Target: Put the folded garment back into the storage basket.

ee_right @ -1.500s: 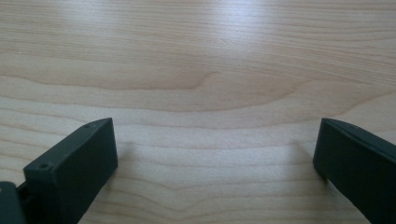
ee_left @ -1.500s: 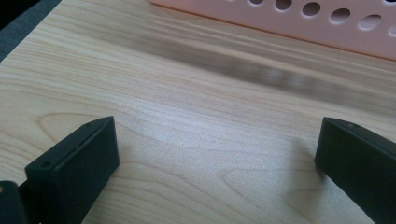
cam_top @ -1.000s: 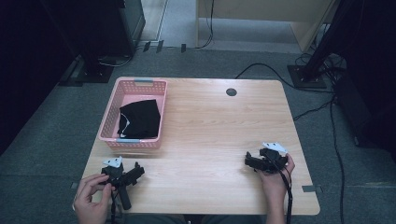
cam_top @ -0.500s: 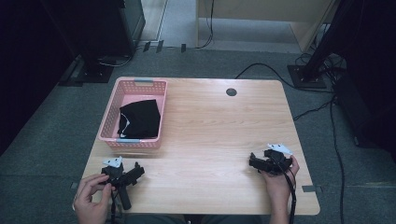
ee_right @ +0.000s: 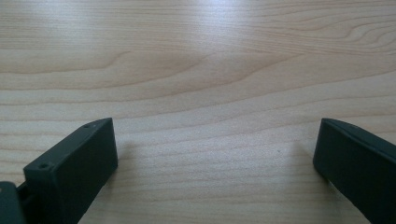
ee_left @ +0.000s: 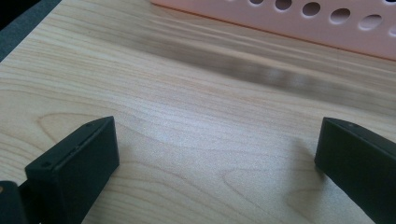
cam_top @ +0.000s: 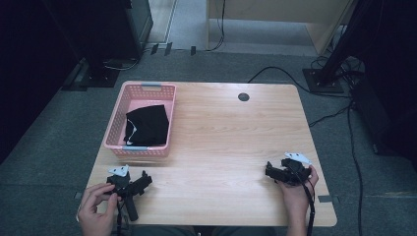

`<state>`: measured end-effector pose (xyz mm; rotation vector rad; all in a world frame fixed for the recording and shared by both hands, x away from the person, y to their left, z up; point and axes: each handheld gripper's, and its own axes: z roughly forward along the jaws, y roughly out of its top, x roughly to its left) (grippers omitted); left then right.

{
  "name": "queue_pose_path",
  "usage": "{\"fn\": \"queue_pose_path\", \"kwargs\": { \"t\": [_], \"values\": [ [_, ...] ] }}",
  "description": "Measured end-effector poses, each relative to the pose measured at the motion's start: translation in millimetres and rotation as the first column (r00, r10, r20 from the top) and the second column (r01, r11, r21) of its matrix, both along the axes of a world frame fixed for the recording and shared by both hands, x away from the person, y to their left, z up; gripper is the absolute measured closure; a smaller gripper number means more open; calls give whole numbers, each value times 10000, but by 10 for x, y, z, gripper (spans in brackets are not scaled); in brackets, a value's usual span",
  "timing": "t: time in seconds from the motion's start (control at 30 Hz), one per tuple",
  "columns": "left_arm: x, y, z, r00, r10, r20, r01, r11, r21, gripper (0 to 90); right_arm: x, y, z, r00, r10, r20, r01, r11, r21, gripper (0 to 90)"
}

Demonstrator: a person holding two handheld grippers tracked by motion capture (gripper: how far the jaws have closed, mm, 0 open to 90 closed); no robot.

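A pink plastic basket (cam_top: 118,120) stands at the table's left, with a black cloth (cam_top: 149,125) lying inside it. Its perforated pink wall (ee_left: 289,18) runs across the top of the left gripper view. My left gripper (cam_top: 144,181) rests near the front left corner of the wooden table (cam_top: 221,128), held by a hand, just in front of the basket. Its jaws stand wide apart over bare wood (ee_left: 215,154). My right gripper (cam_top: 268,170) sits near the front right edge in the other hand, open, with bare wood (ee_right: 215,149) between its jaws.
A round dark cable hole (cam_top: 243,97) sits at the table's far edge. Around the table lies grey carpet with cables (cam_top: 275,73), dark stands at the far left and right, and a wooden cabinet (cam_top: 275,24) at the back.
My right gripper has slid a little toward the front of the table. The left gripper and the basket have stayed put.
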<state>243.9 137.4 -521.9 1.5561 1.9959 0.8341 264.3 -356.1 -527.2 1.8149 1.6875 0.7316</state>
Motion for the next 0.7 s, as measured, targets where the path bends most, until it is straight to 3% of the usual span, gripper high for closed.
{"fn": "queue_pose_path", "kwargs": {
  "t": [0.7],
  "values": [
    [0, 0, 0, 10000, -1, 0, 1, 10000, 1, 0, -47, -89, 0, 9998, -220, -10, 220, 9998, 20, 0]
  ]
}}
